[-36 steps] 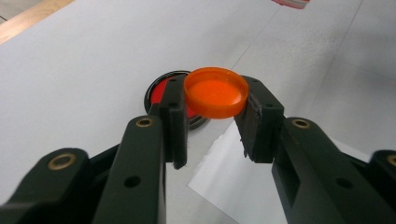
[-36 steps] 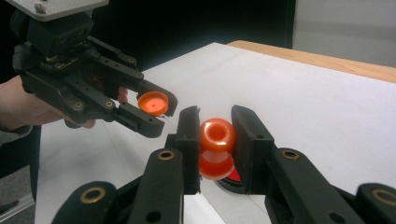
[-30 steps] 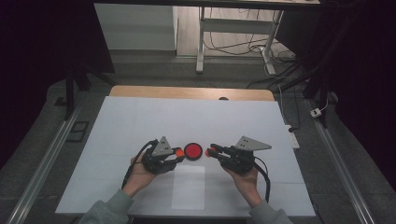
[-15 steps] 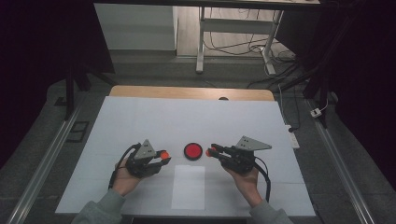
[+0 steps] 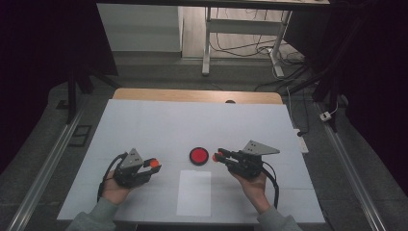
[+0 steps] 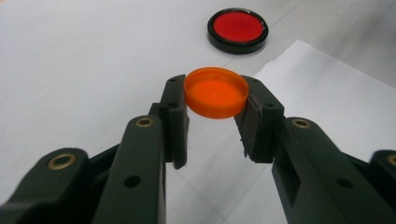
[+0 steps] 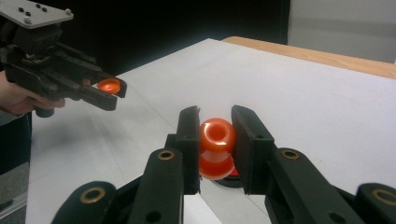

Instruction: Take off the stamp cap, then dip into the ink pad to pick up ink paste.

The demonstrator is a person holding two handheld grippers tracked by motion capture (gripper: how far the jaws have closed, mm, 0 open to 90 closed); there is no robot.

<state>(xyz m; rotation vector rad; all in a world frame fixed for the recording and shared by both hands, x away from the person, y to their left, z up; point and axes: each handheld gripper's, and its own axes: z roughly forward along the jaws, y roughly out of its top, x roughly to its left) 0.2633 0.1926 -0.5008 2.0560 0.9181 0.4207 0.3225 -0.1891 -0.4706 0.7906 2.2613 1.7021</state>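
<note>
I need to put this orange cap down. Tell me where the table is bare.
Bare: the white sheet from the wooden edge down to the grippers, and left of the left gripper. Crowded: the middle, where the red disc, the right gripper and the paper rectangle sit close.

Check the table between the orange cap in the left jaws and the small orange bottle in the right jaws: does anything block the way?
Nothing visible does. Between the orange cap and the orange bottle lies bare white table.
</note>
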